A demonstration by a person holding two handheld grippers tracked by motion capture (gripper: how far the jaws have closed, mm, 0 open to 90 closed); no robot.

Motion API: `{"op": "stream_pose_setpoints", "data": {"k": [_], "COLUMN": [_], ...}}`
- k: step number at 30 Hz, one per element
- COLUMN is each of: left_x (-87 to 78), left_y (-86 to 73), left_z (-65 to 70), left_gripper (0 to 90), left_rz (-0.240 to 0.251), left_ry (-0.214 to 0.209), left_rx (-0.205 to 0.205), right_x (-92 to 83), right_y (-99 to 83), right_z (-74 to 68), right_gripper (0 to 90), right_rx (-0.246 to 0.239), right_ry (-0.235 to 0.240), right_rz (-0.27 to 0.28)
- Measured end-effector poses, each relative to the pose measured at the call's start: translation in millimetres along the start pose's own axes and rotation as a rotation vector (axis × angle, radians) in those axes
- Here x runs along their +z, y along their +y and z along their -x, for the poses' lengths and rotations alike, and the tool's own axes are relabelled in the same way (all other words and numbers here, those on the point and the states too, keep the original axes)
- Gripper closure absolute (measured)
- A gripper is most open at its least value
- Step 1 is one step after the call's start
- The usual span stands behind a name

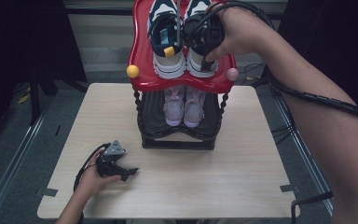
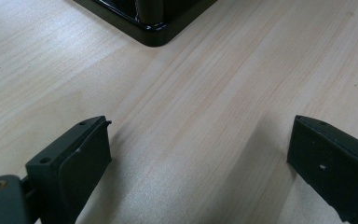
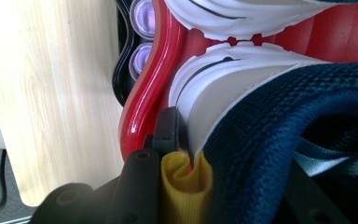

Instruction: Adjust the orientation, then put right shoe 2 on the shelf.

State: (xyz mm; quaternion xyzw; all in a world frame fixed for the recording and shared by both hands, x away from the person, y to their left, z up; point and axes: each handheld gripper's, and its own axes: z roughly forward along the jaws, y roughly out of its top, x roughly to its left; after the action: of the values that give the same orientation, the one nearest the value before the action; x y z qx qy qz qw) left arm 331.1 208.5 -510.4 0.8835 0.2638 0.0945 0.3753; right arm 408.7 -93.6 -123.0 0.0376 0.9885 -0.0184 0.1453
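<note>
A two-tier shoe rack stands at the table's far middle, with a red top shelf point(image 1: 142, 56) and a black lower shelf point(image 1: 154, 123). Two navy-and-white sneakers sit heel-first on the red shelf. My right gripper point(image 1: 204, 32) is up there, shut on the right sneaker point(image 1: 200, 65); in the right gripper view one black jaw presses its white side point(image 3: 223, 93) beside a yellow heel tab point(image 3: 184, 186). The left sneaker point(image 1: 168, 35) stands free. My left gripper point(image 1: 128, 173) rests open on the table point(image 2: 200, 154), nothing between its jaws.
A pair of pink shoes point(image 1: 184, 106) sits on the lower shelf. Yellow point(image 1: 133, 71) and pink point(image 1: 232, 74) knobs cap the red shelf's front corners. The rack's black base corner point(image 2: 151, 35) lies ahead of the left gripper. Light wooden tabletop point(image 1: 214, 177) spreads in front.
</note>
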Motion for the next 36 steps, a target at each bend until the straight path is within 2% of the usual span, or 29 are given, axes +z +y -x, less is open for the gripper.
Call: {"op": "stream_pose_setpoints", "data": {"k": [11,18,21,23,26,29,33,36], "left_x": [0.0,0.0,0.2,0.1,0.2,0.2,0.1,0.2], "left_y": [0.0,0.0,0.2,0.2,0.2,0.2,0.2,0.2], "left_z": [-0.1,-0.1,-0.2,-0.3,-0.2,-0.2,-0.2,-0.3], "left_gripper": [5.3,5.2,5.2,5.2,5.1,5.1,5.1,5.1], "left_rz": [0.0,0.0,0.0,0.0,0.0,0.0,0.0,0.001], "left_ry": [0.001,0.001,0.0,0.0,0.0,0.0,0.001,0.0], "left_rx": [0.002,0.001,0.002,0.003,0.003,0.003,0.003,0.003], "right_x": [0.9,1.3,0.3,-0.8,-3.2,-5.7,-9.9,-13.6], "right_y": [0.6,-1.6,-2.9,-3.9,-5.4,-7.0,-10.4,-13.9], "right_z": [-0.9,-0.2,-1.2,-1.2,-2.5,-2.6,-1.2,2.2], "right_gripper": [70.5,67.4,60.8,53.5,47.3,41.2,35.4,30.3], "right_rx": [-0.04,-0.024,-0.003,0.012,0.041,0.06,0.104,0.158], "right_ry": [-0.002,-0.005,-0.029,-0.031,-0.026,-0.029,0.01,0.04], "right_rz": [0.005,0.017,0.036,0.038,0.07,0.076,0.115,0.139]}}
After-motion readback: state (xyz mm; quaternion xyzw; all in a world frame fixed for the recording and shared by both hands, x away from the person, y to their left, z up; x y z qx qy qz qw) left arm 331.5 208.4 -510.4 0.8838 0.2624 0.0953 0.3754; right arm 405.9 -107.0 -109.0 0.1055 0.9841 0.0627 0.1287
